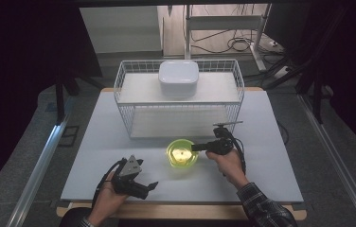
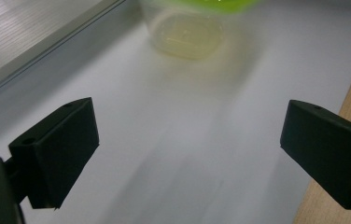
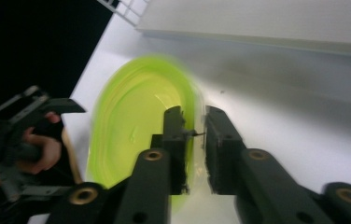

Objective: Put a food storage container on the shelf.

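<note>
While your right gripper (image 3: 194, 140) pinches the rim of the round translucent lime-green plastic bowl (image 1: 182, 153), upright and mouth-up on the white bench (image 1: 271, 156) before the white wire basket (image 1: 124, 75), the thin edge may slip and tip. Round, no long axis. Left gripper (image 2: 187, 149) is released.

Green bowl (image 2: 197, 4): cut off by top edge in left gripper view; rim blurred in right gripper view. Contact between rim and right gripper (image 3: 194, 133) pads: indistinct.

Right hand-held gripper (image 1: 196, 147) at the green bowl's (image 1: 182, 152) rim, near wire basket (image 1: 178, 97).
</note>
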A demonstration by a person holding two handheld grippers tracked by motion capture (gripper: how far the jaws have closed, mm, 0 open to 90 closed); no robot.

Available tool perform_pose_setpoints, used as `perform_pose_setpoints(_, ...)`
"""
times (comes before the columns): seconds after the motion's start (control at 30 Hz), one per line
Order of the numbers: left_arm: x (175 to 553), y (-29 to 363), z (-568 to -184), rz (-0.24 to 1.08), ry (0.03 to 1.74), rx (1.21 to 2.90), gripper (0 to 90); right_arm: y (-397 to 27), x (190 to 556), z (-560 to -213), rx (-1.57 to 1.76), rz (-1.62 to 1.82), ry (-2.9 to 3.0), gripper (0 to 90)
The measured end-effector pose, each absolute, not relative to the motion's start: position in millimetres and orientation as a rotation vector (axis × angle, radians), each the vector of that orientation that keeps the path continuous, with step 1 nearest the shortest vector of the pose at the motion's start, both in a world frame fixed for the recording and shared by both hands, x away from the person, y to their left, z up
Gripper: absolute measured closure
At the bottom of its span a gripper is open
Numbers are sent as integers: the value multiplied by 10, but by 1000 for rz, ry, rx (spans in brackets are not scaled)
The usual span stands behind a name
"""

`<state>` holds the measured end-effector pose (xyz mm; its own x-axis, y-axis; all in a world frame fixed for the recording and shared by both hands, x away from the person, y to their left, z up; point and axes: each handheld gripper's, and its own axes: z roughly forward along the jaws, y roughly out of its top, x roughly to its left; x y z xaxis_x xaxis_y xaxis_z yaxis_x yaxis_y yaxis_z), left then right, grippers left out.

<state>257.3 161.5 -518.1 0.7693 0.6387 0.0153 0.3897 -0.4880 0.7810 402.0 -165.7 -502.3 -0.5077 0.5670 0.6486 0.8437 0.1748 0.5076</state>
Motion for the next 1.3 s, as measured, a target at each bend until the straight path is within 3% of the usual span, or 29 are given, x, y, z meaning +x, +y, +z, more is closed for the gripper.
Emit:
perform_pose_setpoints(0.57,2574,1637,-5168,397,777,2125,43,-1703,3982,-4916,-1306,-1310,-2063,817)
perform_pose_setpoints(1.3,2582,1660,-5158,397,785,2113,43,-1844,3929,-3952,-1209,-1557,-2030,816)
